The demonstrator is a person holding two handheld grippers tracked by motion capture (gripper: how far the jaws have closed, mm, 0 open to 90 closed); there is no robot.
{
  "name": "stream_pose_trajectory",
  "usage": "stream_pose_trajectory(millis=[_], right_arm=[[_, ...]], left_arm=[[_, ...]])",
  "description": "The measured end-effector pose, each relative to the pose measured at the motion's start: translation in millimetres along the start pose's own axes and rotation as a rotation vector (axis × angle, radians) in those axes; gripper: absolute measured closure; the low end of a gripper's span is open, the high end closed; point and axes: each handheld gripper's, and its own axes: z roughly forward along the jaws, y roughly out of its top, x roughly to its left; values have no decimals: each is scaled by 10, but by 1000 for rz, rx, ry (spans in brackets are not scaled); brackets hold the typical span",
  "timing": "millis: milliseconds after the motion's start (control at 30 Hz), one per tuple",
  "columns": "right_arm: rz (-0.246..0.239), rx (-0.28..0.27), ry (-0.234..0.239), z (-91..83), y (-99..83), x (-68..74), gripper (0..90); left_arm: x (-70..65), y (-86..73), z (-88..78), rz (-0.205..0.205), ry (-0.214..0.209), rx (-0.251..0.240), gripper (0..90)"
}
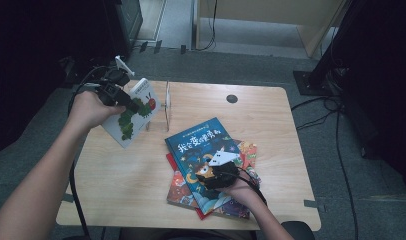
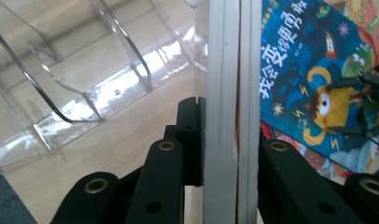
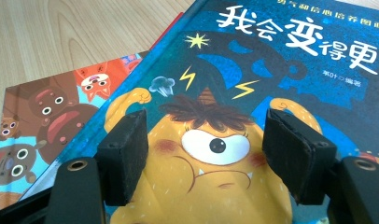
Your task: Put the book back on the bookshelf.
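Left forearm is reaching in from the lower left, angling up toward the far left; left hand [image 1: 91, 110] is wrapping the left gripper [image 1: 132, 105], whose jaws are clamping a book [image 2: 227, 116] edge-on. Right forearm is coming up from the bottom edge; right hand [image 1: 241, 191] is holding the right gripper [image 1: 211, 172] low, jaws standing wide apart, nothing between the pads [image 3: 124, 154].

Left tongs [image 1: 132, 106] at far-left of tabletop [image 1: 131, 170], clamped on caterpillar book [image 1: 133, 114] — book tilted, raised off surface. Clear rack [image 1: 166, 106] just right of that book, upright, near far edge. Stack of books [image 1: 243, 155] at near-right; monster book [image 1: 203, 150] on top. Right tongs [image 1: 216, 176] over monster book's near end — pads spread, nothing between.
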Motion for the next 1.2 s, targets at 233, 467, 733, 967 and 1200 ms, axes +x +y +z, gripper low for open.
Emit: stream_pose_trajectory(millis=[233, 467, 733, 967, 1200], right_arm=[[-15, 4, -11, 3, 1, 15, 312], [-15, 3, -11, 4, 0, 16, 312], [-15, 4, -12, 3, 0, 17, 312], [-15, 3, -13, 3, 0, 17, 312], [-15, 3, -13, 2, 0, 19, 312]], left_arm=[[38, 164, 84, -22, 4, 4, 782], [66, 307, 238, -38, 19, 20, 782], [136, 444, 401, -57, 39, 42, 782], [190, 520, 472, -77, 44, 40, 782], [248, 593, 532, -92, 30, 41, 782]])
